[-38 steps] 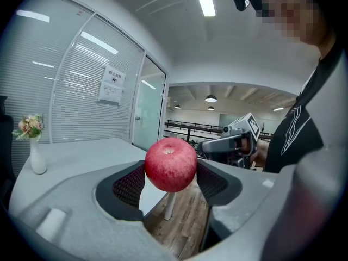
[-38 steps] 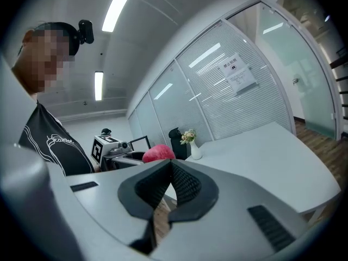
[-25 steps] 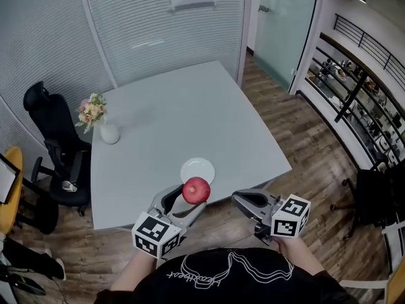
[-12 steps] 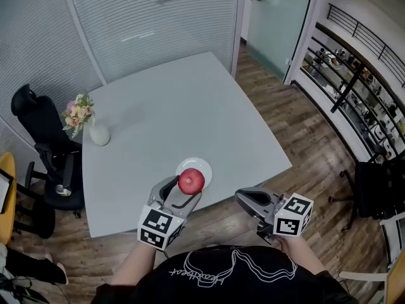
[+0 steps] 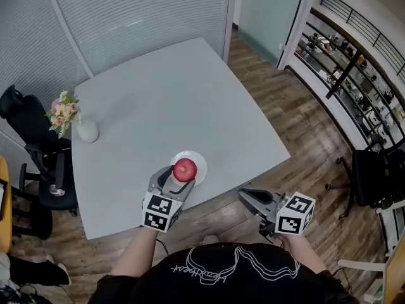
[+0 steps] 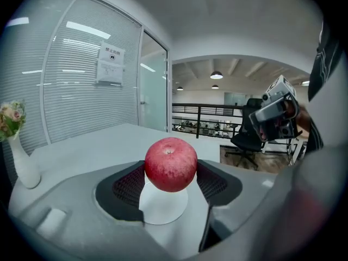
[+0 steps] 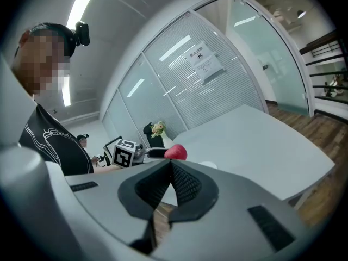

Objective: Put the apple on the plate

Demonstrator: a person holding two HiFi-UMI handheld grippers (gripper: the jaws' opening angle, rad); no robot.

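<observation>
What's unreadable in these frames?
- Plate: head view, largely covered by the apple and left gripper; gap between apple and plate unclear.
- Wall notice: left gripper view, print too small.
- Flowers: left gripper view, cut by left edge.

red apple [image 5: 185, 169], white plate [image 5: 197, 161], grey table [image 5: 171, 106]

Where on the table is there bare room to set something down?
Most of the table is bare: the whole stretch from the vase to the right edge, and from the plate back to the far corner. Only the near edge is crowded, where the left tool holds the apple at the plate.
</observation>
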